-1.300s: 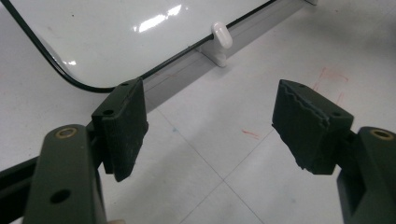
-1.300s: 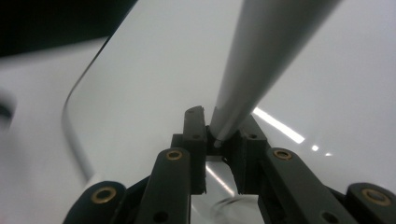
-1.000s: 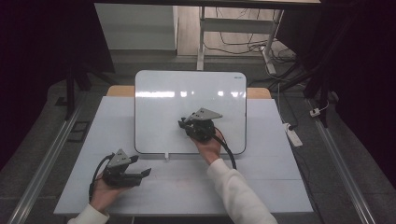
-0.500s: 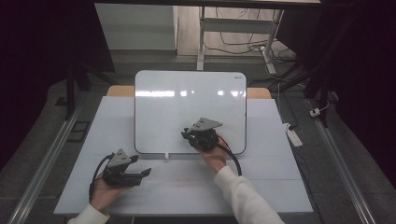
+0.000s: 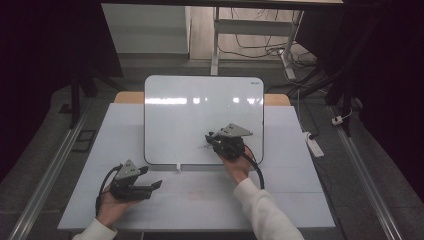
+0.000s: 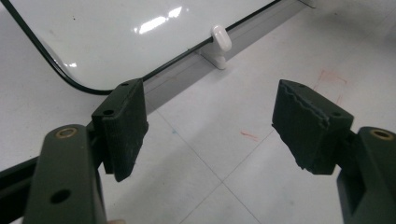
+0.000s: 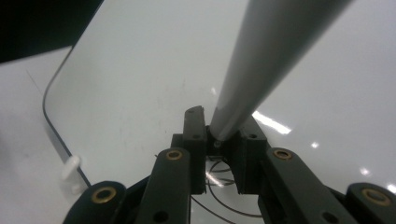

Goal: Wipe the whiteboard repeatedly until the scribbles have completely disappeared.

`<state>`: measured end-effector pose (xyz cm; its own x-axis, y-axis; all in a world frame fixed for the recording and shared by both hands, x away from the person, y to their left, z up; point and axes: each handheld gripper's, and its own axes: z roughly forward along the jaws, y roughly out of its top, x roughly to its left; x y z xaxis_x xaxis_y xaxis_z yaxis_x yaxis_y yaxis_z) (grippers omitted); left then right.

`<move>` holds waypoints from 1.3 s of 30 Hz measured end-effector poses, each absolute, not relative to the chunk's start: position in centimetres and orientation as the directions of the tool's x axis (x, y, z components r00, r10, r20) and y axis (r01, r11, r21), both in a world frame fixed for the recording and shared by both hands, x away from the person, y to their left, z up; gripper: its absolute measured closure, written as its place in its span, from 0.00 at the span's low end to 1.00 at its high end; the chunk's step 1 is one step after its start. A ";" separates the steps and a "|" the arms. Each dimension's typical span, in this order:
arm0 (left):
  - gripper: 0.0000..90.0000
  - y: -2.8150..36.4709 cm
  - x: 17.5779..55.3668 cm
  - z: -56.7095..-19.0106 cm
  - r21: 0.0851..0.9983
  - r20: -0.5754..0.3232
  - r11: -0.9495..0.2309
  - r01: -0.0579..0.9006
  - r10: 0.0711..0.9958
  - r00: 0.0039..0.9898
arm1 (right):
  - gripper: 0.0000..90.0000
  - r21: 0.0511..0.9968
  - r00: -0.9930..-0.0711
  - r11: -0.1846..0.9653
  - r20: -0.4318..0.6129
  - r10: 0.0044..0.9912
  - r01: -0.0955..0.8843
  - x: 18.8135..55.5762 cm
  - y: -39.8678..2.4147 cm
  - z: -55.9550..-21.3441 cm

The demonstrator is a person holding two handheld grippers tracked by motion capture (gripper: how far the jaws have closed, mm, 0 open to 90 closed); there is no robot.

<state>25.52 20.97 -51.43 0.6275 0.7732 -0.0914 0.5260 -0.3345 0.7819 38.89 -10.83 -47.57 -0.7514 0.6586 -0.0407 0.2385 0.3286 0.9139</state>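
A slim grey marker pen (image 7: 261, 70) is standing tilted over the whiteboard (image 5: 200, 110), its tip near a thin scribble (image 5: 204, 147) toward the board's five o'clock corner. The glossy white board is lying flat, rounded corners dark-edged.

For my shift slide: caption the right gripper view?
Right gripper shut on a grey marker, drawing dark loops on the whiteboard.

I see a white table (image 5: 300, 200) carrying a whiteboard (image 5: 200, 110) that lies flat across its far middle part. A small white clip (image 6: 220, 39) sits on the table at the board's near edge, and faint reddish marks (image 6: 329, 77), perhaps pen smudges, stain the bare surface nearby.
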 end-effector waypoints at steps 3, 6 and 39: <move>0.30 20.9 25.7 -51.5 0.778 -0.090 -0.341 0.528 0.771 0.630 | 0.86 0.880 -0.815 0.423 -0.076 0.574 0.215 37.6 -8.6 -48.8; 0.30 20.9 25.5 -51.4 0.781 -0.089 -0.338 0.524 0.771 0.631 | 0.86 0.871 -0.822 0.457 -0.123 0.557 0.179 37.3 -8.0 -48.8; 0.30 21.0 25.7 -51.4 0.783 -0.094 -0.331 0.526 0.774 0.627 | 0.86 0.908 -0.727 0.356 -0.088 0.681 0.223 37.2 -12.2 -48.6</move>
<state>25.69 21.04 -51.42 0.6265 0.7737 -0.0938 0.5261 -0.3311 0.7833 37.20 -12.20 -48.64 -0.7269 0.6810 -0.0885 0.2229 0.3559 0.9075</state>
